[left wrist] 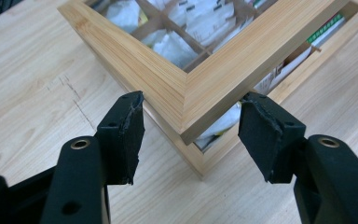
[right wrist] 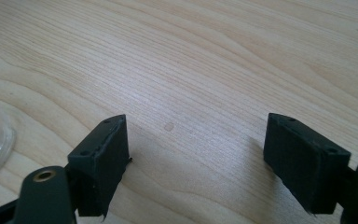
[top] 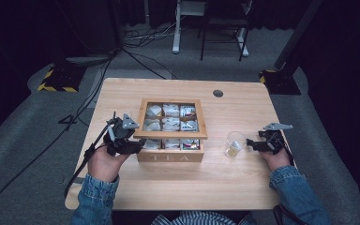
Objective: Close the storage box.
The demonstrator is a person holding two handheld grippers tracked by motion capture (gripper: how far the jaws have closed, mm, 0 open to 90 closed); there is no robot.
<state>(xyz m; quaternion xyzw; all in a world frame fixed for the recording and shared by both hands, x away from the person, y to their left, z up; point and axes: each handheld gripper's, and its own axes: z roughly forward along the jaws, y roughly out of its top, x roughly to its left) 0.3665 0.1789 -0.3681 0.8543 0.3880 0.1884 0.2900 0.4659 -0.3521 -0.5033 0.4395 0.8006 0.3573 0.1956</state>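
The wooden tea box (top: 170,140) stands near the middle of the table (top: 122,93), its front wall, lettered "TEA", facing the table's near edge. Its lid (left wrist: 168,77), a mitred frame of pale, straight-grained wood around a clear pane, sits slightly raised above the box. A wooden grid under the pane divides the interior into nine compartments holding paper-wrapped tea bags (top: 171,110).

The left gripper (left wrist: 191,126) is at the box's front left corner. Its jaws are apart, one on each side of the lid's corner, which projects into the gap between them. Whether the black fingertips (left wrist: 126,126) touch the wood cannot be determined. Each pad is rectangular and matt, with rough, chipped edges.

The right gripper (right wrist: 196,158) is near the table's right edge, low over bare tabletop. Its jaws are wide apart with nothing between them. A small clear cup (top: 234,143) with something yellowish at its bottom stands just beside this gripper, between it and the box. The tabletop is light wood with fine parallel grain and a round hole (top: 218,93) near its far edge.
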